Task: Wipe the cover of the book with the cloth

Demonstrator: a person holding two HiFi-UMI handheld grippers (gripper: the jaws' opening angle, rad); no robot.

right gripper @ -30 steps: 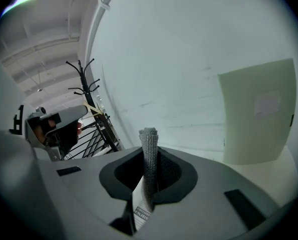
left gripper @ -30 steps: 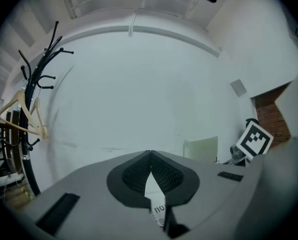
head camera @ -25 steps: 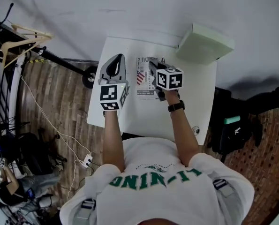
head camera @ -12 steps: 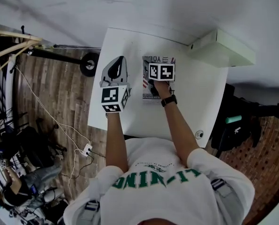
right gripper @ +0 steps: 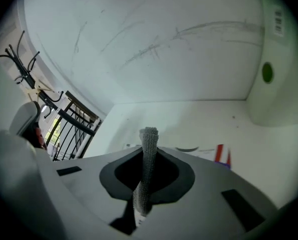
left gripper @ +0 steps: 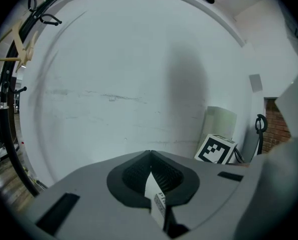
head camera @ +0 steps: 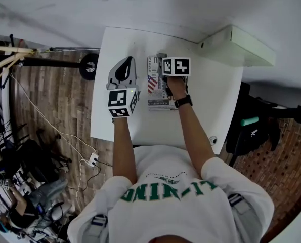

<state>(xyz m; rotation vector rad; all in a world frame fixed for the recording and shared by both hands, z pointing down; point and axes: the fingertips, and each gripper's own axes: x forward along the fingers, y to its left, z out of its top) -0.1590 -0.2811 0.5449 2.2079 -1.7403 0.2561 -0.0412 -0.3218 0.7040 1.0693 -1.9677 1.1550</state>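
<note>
The book point(head camera: 157, 91), with a flag printed on its pale cover, lies flat in the middle of the white table point(head camera: 201, 115). My right gripper point(head camera: 165, 59) is over the book's far right part, shut on a grey knitted cloth point(right gripper: 147, 156) that stands up between its jaws. A strip of the cover with red print point(right gripper: 220, 154) shows just beyond those jaws. My left gripper point(head camera: 125, 67) rests left of the book, apart from it. Its jaws point(left gripper: 151, 171) are shut, with only a small white printed tag in the seam.
A pale green box point(head camera: 236, 44) sits at the table's far right corner, against the wall point(right gripper: 189, 44). A small round object point(head camera: 212, 140) lies near the front right edge. Left of the table are wooden floor, cables and a rack with hangers point(head camera: 8, 54).
The right gripper with the cloth has slid across the book's cover, ending nearer its far right corner. The left gripper has stayed beside the book.
</note>
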